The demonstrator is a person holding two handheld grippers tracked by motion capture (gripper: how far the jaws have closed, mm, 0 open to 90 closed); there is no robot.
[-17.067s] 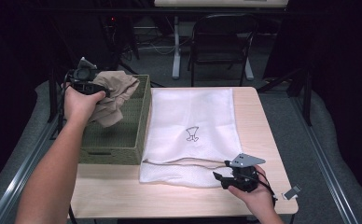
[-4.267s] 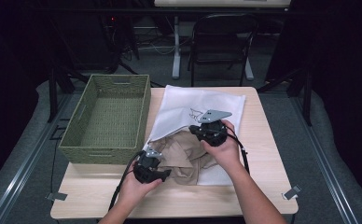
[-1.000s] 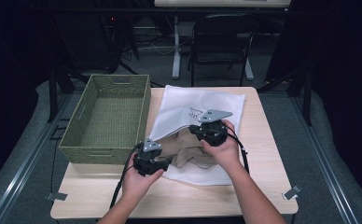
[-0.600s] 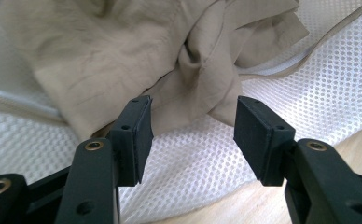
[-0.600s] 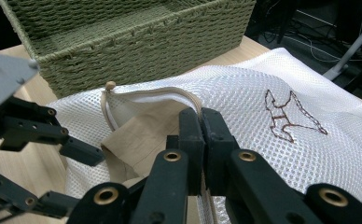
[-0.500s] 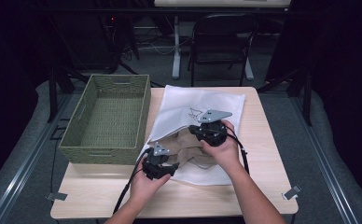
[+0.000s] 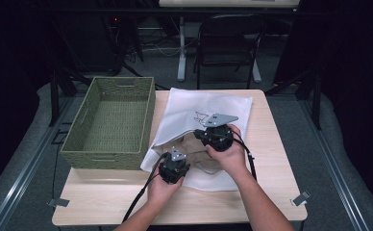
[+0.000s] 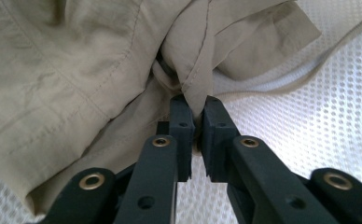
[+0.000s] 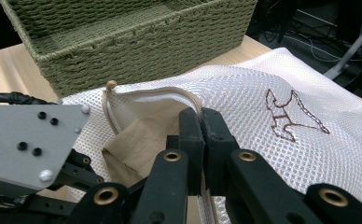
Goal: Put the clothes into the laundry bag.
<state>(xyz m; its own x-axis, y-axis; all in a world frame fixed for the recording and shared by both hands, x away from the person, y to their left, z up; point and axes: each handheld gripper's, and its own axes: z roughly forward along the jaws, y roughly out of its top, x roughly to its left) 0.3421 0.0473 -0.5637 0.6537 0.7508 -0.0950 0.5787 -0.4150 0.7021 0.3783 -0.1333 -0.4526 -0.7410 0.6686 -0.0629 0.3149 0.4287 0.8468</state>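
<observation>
Desk (image 7: 271, 192): mesh laundry bag (image 7: 223, 103) lies right of wicker basket (image 7: 108, 122).
Right hand-held gripper (image 9: 200, 122): clamped on the bag's zipper edge, holding the mouth open.
Left hand-held gripper (image 8: 195, 112): jaws just closed, pinching a fold of the beige garment (image 8: 67, 70) to feed it in.

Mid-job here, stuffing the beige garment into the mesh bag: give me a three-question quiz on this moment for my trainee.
1. True or false: the left gripper is shut on a fold of the beige garment.
2. What does the right gripper pinch? A) the basket's rim B) the zippered edge of the white mesh bag C) a cable
3. Fill in: the green woven basket stands on the table to the ____ of the bag in the high view.

Key: 1 true; 2 B; 3 left.
</observation>
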